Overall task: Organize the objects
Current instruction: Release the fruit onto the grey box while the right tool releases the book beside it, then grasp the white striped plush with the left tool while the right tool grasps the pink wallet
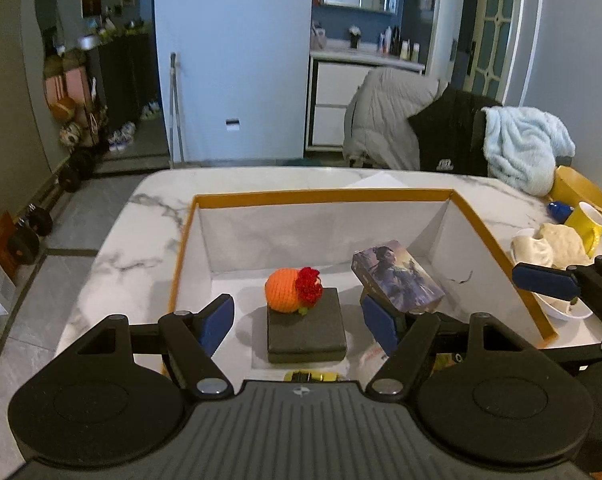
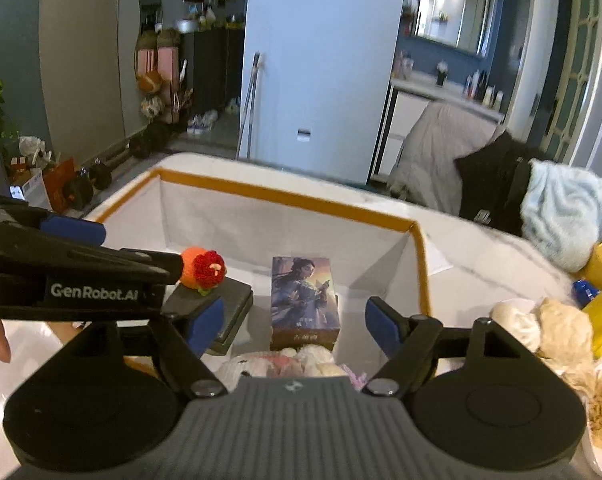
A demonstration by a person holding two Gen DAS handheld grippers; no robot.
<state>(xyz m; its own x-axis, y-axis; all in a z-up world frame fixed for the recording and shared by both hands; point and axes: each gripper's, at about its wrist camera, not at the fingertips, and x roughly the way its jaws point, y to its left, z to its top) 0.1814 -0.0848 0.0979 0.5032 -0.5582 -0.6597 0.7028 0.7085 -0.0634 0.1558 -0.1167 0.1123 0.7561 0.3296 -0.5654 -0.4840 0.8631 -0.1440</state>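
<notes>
So the marble surface [image 1: 113,248] has a big open box [image 1: 321,196] with an orange rim sitting on it, and most of the stuff is already in there. Near the middle of the box floor there's a flat dark case [image 1: 307,332], looks stiff and probably easy to pinch by its side edges. To its right a card box [image 1: 397,276] with a picture on it leans tilted; rigid but likely slick, so I'd grab across the narrow sides. Sitting on the case's far edge is a little crochet orange ball [image 1: 287,290] with a red flower, soft and light, squeeze gently. Left tongs [image 1: 297,322] and right tongs [image 2: 295,326] both hang released, nothing between them.
</notes>
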